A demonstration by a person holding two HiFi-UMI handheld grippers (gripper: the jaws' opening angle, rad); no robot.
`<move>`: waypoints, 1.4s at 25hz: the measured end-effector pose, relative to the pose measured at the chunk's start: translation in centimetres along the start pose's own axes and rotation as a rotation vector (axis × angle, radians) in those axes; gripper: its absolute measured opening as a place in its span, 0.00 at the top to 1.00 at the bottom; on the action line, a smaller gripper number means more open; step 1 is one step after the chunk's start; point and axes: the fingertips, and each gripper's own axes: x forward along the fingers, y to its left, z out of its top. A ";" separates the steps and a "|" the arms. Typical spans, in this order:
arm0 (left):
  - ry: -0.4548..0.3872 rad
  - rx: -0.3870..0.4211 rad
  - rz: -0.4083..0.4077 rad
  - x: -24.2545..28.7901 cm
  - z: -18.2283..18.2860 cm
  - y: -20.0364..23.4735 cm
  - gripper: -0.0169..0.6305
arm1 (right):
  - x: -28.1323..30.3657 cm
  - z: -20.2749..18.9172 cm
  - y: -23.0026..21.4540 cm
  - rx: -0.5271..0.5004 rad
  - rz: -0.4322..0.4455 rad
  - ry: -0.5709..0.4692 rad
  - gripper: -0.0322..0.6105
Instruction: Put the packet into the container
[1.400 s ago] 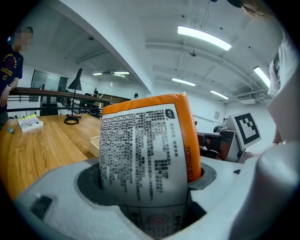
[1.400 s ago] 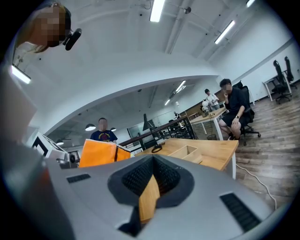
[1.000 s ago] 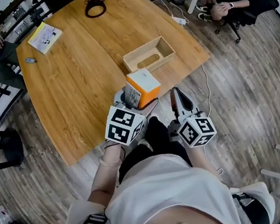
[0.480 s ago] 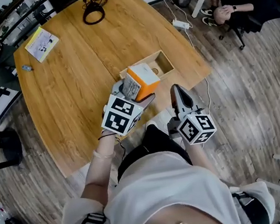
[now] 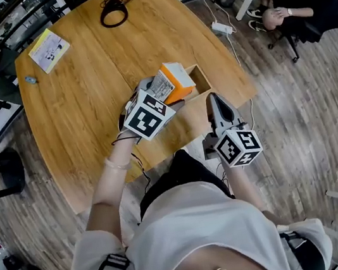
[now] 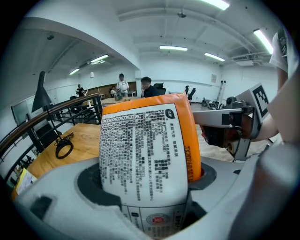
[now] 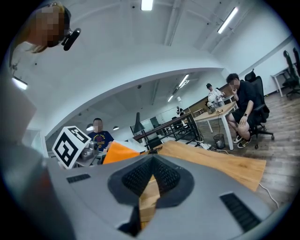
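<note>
1. On worktop [image 5: 79, 95], nr its front-right corner: open-topped wooden container [image 5: 200, 81]. Only right end of inside on show, bare wood. Rest covered in head view by packet & left gripper, so contents there not to be told.
2. Orange-and-white packet [image 5: 173, 80] clamped betw. jaws of left gripper [image 5: 161, 98], jaws wide apart & pressed on its two sides. Printed white face twd that gripper's camera, orange edge at right.
3. In head view, packet up over left part of container. Touching rim or not: can't tell.
4. Right gripper [image 5: 214, 100] at worktop's front edge, right of packet, nr container. Jaws closed together, nothing gripped, only a sliver of wood seen past them.
5. Small print on packet too fine to read. Lower end cut off by gripper body in left gripper view.
</note>
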 end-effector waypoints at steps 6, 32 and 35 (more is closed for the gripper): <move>0.119 0.109 -0.038 2.9 -0.4 0.7 0.38 | 0.0 -1.1 -0.9 0.020 -0.013 0.031 0.93; 0.443 0.192 -0.158 9.6 -3.8 -0.1 0.38 | 0.2 -1.7 -4.7 0.120 -0.082 0.037 0.93; 0.444 0.195 -0.156 9.7 -3.9 -0.1 0.38 | 0.1 -1.8 -4.9 0.127 -0.087 0.038 0.93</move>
